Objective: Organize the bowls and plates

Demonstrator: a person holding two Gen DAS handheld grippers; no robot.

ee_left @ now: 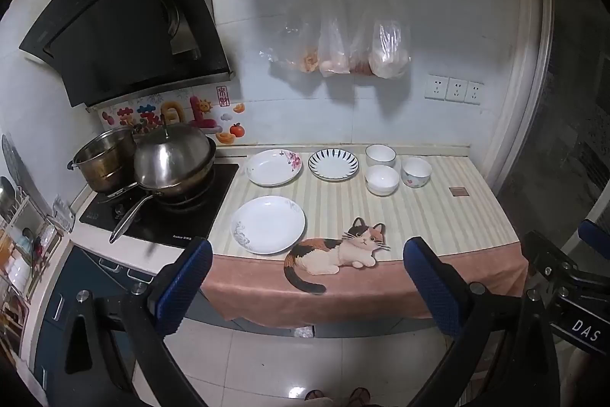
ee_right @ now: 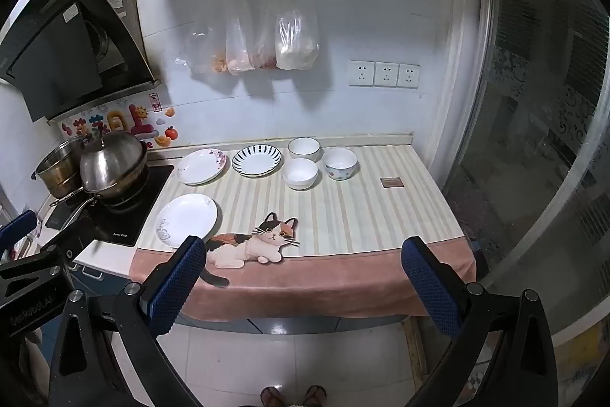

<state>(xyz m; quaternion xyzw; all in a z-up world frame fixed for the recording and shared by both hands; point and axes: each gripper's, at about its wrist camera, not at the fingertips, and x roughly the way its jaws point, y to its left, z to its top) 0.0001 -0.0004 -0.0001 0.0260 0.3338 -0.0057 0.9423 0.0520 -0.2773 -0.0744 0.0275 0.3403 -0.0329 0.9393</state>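
Three plates lie on the striped cloth: a white plate with grey flowers point(ee_left: 268, 224) point(ee_right: 186, 219) near the front left, a pink-flower plate point(ee_left: 273, 166) point(ee_right: 201, 165) and a blue-striped plate point(ee_left: 333, 164) point(ee_right: 256, 160) at the back. Three bowls stand to their right: a white bowl at the back point(ee_left: 380, 155) point(ee_right: 303, 148), a white bowl in front of it point(ee_left: 381, 179) point(ee_right: 300, 172), and a flowered bowl point(ee_left: 416, 171) point(ee_right: 340, 163). My left gripper point(ee_left: 307, 287) and right gripper point(ee_right: 305, 287) are both open and empty, held in front of the counter's edge, apart from all dishes.
A stove point(ee_left: 160, 212) with a lidded wok point(ee_left: 173, 161) and a steel pot point(ee_left: 103, 159) stands left of the cloth. A range hood point(ee_left: 126, 25) hangs above it. Plastic bags point(ee_left: 343, 44) hang on the wall. A glass door point(ee_right: 533, 140) is at the right.
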